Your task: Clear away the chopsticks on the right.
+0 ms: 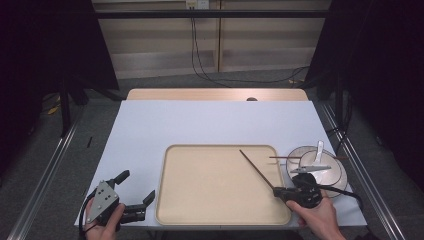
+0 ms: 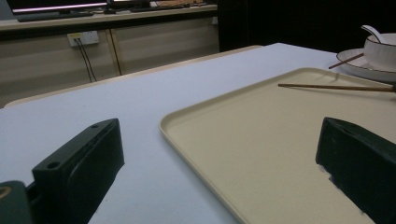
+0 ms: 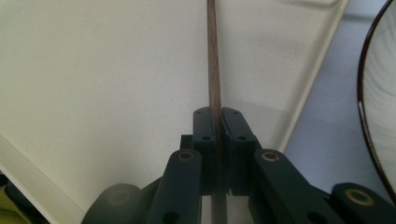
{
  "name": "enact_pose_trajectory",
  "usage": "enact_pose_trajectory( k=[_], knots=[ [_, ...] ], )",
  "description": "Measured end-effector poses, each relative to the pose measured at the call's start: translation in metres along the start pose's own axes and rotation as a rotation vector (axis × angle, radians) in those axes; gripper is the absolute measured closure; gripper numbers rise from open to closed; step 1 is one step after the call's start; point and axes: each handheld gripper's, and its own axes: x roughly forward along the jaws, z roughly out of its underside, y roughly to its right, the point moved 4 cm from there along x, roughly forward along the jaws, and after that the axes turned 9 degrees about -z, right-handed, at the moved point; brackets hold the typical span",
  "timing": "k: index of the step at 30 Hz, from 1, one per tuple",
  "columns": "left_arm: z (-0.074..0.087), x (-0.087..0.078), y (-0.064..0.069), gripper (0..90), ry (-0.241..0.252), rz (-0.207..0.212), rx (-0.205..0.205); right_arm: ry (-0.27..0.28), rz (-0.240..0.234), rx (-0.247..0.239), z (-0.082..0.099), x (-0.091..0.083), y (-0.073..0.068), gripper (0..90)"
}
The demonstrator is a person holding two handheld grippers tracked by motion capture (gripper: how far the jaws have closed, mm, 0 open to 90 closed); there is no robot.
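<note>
Now chopstick [image 3: 214, 70] clamped betw right claw [image 3: 218, 122] jaws, over tray [image 3: 93, 70].

left hand [image 1: 102, 222] enters from bottom left edge, wrapped around the left gripper [image 1: 136, 189], grey three-cornered plate on top. its jaws stand wide apart, pointing up and right, nothing between them. in the left gripper view both black jaws sit far apart at the frame sides. right hand [image 1: 318, 217] comes in from bottom right, holding the right gripper [image 1: 276, 190] pointed up and left. its jaws are pressed together, clamped on a thin stick; right gripper view shows pads [image 3: 204, 135] tight against it.
</note>
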Motion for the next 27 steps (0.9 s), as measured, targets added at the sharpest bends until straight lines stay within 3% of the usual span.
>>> enact_pose_trajectory(
  k=[3,9,11,18,23,26,27],
  knots=[
    [0.0,-0.0004,-0.0011,1.0,-0.003,-0.002,0.015,-0.007,-0.004,-0.001,0.0015,0.003,-0.0008,85.2],
    [0.0002,0.0001,-0.0007,1.0,-0.002,-0.002,0.007,-0.026,-0.029,0.001,0.0023,0.0053,-0.0027,81.5],
    [0.0004,0.0006,-0.0016,1.1,-0.008,-0.001,0.021,-0.027,-0.031,0.0,0.0022,0.0053,-0.0028,81.5],
    [0.0005,0.0006,-0.0012,1.5,-0.006,0.005,0.014,-0.031,-0.029,-0.022,0.0029,0.005,-0.0032,80.9],
    [0.0003,0.0004,-0.0008,1.5,-0.003,0.01,0.011,-0.033,-0.028,-0.069,0.0033,0.0034,-0.0025,76.6],
    [0.0005,0.0005,-0.0012,1.5,-0.004,0.008,0.012,-0.012,-0.047,-0.095,0.0021,0.0002,-0.003,73.3],
    [0.0003,0.0004,-0.001,1.5,-0.001,0.01,0.01,0.017,-0.084,-0.111,-0.0001,-0.0036,-0.005,68.0]
  ],
)
